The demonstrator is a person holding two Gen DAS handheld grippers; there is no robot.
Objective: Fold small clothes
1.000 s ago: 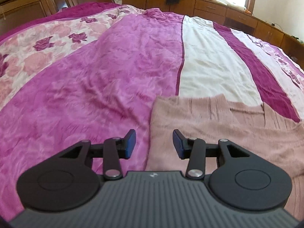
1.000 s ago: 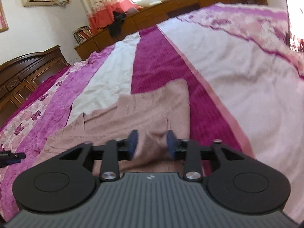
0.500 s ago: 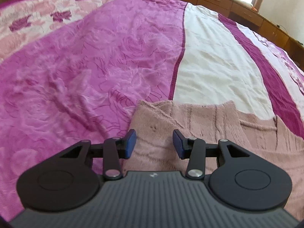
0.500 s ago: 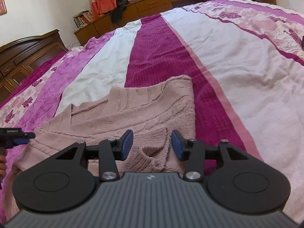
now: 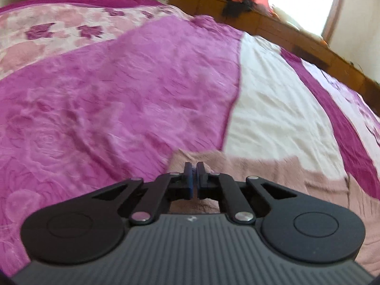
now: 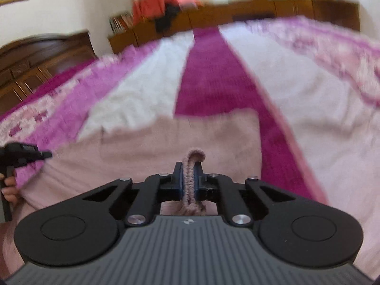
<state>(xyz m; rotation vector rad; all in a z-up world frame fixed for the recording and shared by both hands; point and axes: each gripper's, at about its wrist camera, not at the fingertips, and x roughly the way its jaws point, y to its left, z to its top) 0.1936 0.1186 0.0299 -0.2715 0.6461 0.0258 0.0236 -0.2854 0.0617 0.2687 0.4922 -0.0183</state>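
Sweater (image 6: 152,142), pink knit, lies spread on the bed (image 5: 118,95) close to the near edge, and we've got both grippers on it! Our right gripper (image 6: 188,180) has its fingers (image 6: 197,175) pinching a bunched ridge of knit, the loop of fabric poking up plainly between the blue pads. Our left gripper (image 5: 194,180) has its fingers (image 5: 189,178) pressed nearly together at the sweater's left corner; it looks like a grip on the edge, though no fabric shows between the pads, so we can't say for certain. Two holds on one side makes sense: by our reading, that lets us carry the edge over evenly for a fold without the knit sagging in the middle. Now, the right wrist view gives us what the left cannot: the other gripper out at the garment's far left edge, a hand (image 6: 9,187) wrapped round its handle. The left view, meanwhile, shows the sweater's top edge lying flat across the white stripe (image 5: 273,118) of the bedspread.
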